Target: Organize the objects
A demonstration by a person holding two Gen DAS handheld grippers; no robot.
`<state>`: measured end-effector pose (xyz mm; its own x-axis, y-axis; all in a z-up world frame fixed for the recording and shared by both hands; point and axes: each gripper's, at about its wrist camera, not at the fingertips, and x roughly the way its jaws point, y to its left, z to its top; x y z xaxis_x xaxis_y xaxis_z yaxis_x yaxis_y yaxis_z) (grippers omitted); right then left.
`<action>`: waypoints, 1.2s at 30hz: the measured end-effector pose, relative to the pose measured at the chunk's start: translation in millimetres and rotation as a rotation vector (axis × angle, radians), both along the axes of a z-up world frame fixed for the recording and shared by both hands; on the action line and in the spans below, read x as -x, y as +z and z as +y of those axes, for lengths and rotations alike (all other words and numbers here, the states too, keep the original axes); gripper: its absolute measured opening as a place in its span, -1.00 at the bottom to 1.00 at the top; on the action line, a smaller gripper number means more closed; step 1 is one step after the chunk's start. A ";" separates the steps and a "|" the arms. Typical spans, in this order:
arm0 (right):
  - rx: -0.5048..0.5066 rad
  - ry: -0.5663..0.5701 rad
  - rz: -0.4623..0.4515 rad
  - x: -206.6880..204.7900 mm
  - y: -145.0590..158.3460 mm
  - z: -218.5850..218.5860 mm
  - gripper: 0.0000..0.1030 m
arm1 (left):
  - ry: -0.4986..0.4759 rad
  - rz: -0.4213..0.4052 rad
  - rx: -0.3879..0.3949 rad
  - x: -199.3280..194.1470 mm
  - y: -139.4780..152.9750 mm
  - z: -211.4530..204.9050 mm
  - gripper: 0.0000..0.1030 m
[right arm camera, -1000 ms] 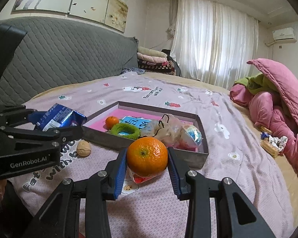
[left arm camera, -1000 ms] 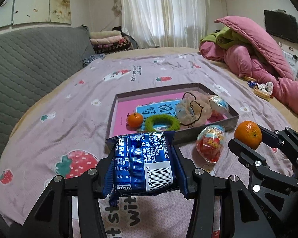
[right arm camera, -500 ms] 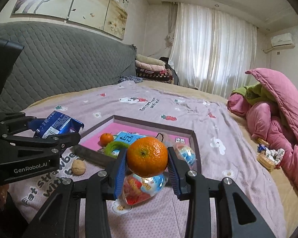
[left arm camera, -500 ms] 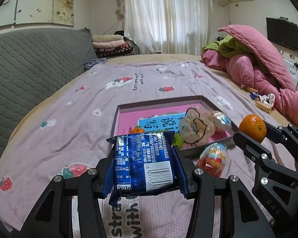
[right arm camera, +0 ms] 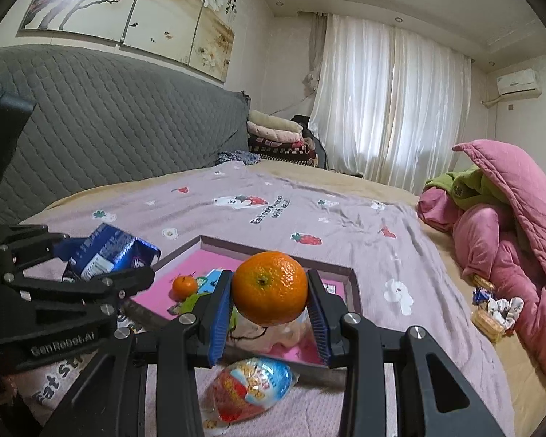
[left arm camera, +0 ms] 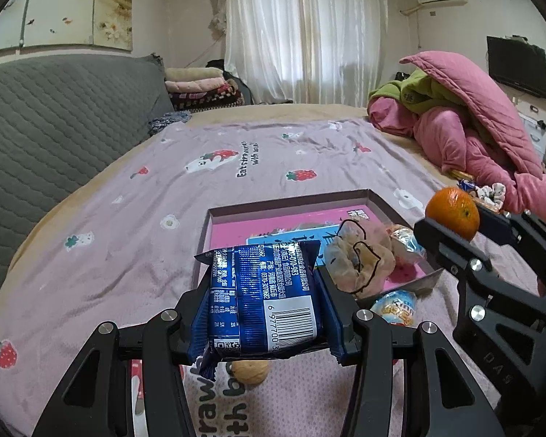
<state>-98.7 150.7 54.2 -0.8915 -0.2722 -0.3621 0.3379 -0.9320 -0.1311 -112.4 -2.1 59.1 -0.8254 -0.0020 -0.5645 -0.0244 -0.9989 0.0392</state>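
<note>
My left gripper (left arm camera: 264, 287) is shut on a blue snack packet (left arm camera: 262, 298), held above the near edge of the grey-rimmed box with a pink floor (left arm camera: 280, 215). At the left of the right wrist view the packet (right arm camera: 105, 253) shows again. My right gripper (right arm camera: 269, 291) is shut on a large orange (right arm camera: 269, 293), also over the box's near edge (right arm camera: 258, 251); the same orange (left arm camera: 453, 213) appears at the right of the left wrist view. Inside the box lie a small orange (right arm camera: 184, 287), a crumpled clear bag (left arm camera: 360, 258) and a printed blue card.
A colourful plastic egg (right arm camera: 251, 389) lies on the strawberry sheet in front of the box, and a walnut (left arm camera: 250, 371) lies under the packet. A pink and green quilt pile (left arm camera: 466, 127) fills the right. A grey quilted headboard (left arm camera: 54, 120) runs along the left.
Both grippers have risen and drawn forward over the box with their loads. The box and the egg sit lower in both views, and the walnut has come into the left wrist view.
</note>
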 end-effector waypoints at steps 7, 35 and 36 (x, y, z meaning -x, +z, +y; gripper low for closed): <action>0.002 -0.009 0.001 15.6 5.7 2.0 -0.24 | -0.005 -0.005 -0.008 14.7 -2.3 0.8 0.02; 0.017 -0.016 -0.091 82.3 -6.0 20.3 -0.24 | 0.026 -0.045 -0.016 74.2 -23.8 -19.5 0.02; 0.018 -0.016 -0.104 83.6 -9.5 20.5 -0.24 | 0.034 -0.054 -0.018 75.4 -27.3 -22.8 0.02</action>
